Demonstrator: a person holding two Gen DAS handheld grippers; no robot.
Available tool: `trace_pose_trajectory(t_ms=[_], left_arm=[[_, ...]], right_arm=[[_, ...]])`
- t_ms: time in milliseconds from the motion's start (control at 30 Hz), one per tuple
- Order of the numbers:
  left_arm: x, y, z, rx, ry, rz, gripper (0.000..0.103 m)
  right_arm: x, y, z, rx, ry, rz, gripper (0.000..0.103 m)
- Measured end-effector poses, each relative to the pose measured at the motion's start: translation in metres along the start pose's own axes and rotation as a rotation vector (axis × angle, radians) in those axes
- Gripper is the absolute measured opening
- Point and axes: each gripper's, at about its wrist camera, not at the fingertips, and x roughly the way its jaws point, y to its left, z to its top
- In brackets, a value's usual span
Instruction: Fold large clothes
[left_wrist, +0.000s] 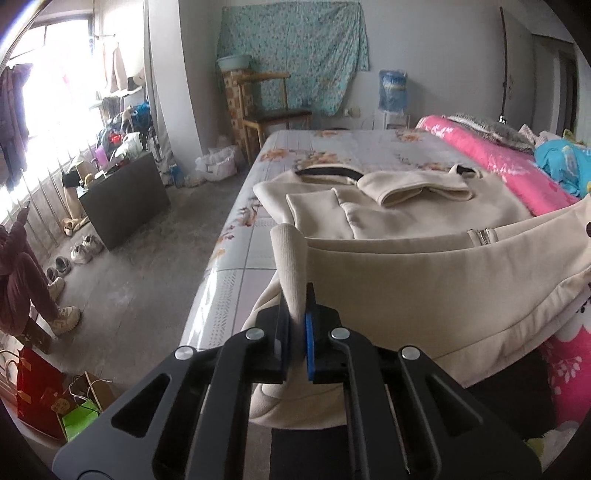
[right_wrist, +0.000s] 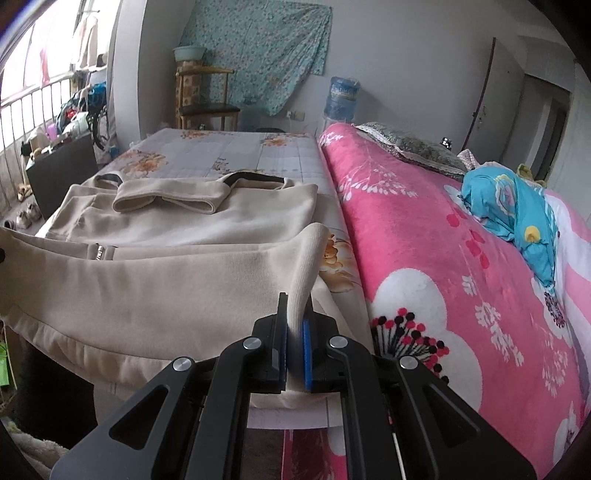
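Observation:
A cream zip-up jacket (left_wrist: 424, 221) lies spread on the bed's floral sheet (left_wrist: 332, 147), its sleeves folded in across the body. My left gripper (left_wrist: 297, 317) is shut on the ribbed hem at the jacket's near left corner, which stands up between the pads. In the right wrist view the jacket (right_wrist: 184, 221) fills the left half. There my right gripper (right_wrist: 295, 325) is shut on the ribbed hem at the near right corner. The hem edge hangs lifted between the two grippers, with the zipper end (left_wrist: 482, 236) showing at its middle.
A pink flowered blanket (right_wrist: 424, 240) is heaped along the bed's right side, with a blue bundle (right_wrist: 517, 214) and a grey pillow (right_wrist: 417, 146) on it. A dark low table (left_wrist: 125, 199), shoes and bags (left_wrist: 48, 398) stand on the floor to the left. A person (left_wrist: 22, 280) stands at the far left.

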Motion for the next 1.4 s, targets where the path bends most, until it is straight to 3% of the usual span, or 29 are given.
trace_pose_trajectory(t_ms=[400, 800, 1133, 1267, 1400], left_arm=[[-0.033, 0.006, -0.001, -0.032, -0.093, -0.016, 0.006], [-0.051, 0.012, 0.037, -0.017, -0.233, -0.024, 0.006], [0.005, 0.009, 0.117, 0.026, -0.252, -0.007, 0.006], [0.045, 0.012, 0.153, 0.036, -0.23, 0.002, 0.006], [0.108, 0.012, 0.182, 0.068, -0.154, 0.016, 0.006]], right_arm=[[-0.021, 0.0, 0.004, 0.014, -0.063, -0.008, 0.006], [-0.029, -0.008, 0.036, 0.014, -0.142, -0.042, 0.006], [0.012, -0.009, 0.106, -0.056, -0.205, -0.053, 0.006], [0.05, -0.008, 0.145, -0.079, -0.209, -0.035, 0.006], [0.111, 0.003, 0.174, -0.101, -0.162, -0.004, 0.006]])
